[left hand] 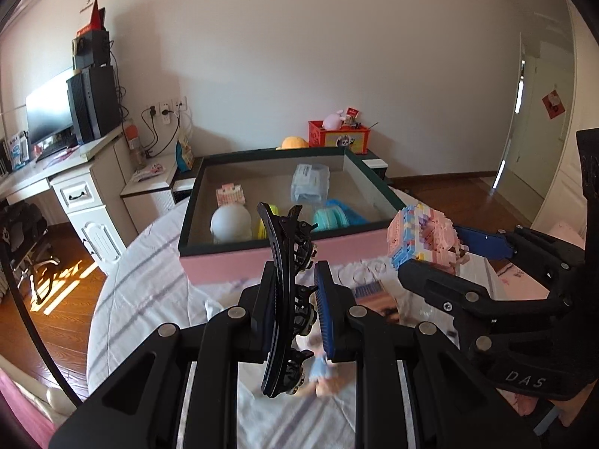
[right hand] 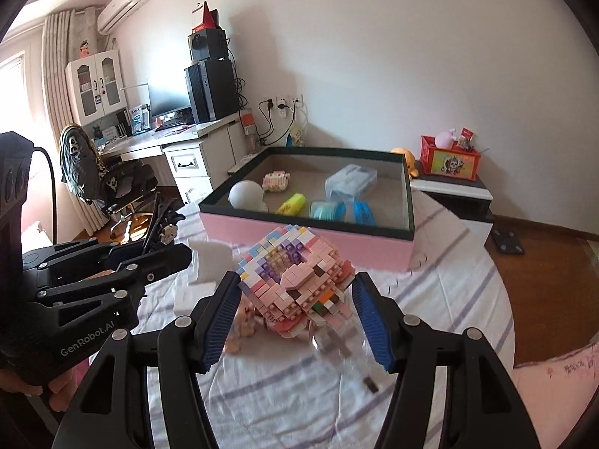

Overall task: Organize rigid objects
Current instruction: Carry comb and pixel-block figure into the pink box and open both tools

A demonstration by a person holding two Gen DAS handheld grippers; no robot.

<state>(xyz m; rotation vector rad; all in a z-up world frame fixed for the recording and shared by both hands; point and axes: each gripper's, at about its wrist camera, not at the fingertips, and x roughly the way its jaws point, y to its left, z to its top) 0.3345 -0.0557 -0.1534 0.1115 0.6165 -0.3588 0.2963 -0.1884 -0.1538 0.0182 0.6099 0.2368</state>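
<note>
Left tongs (left hand: 295,307) were clamped on a long black plastic claw hair clip (left hand: 286,299); my right tongs (right hand: 297,318) gripped a pastel pink building-brick figure (right hand: 299,280), both held just short of the pink, dark-rimmed box (right hand: 307,230) w/ toys inside.

box (right hand: 307,230) top open | near wall blocks low entry | bare floor back-right (right hand: 389,187)

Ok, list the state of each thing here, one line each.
Left gripper: jaws shut on the black hair claw.
Black hair claw: held upright, off the bed.
Right gripper: jaws around the pastel brick model, apparently holding it.
Pastel brick model: tilted, raised above the sheet.
Pink box: open, no lid on it, several items inside.
White ball: resting in the box, near corner.
</note>
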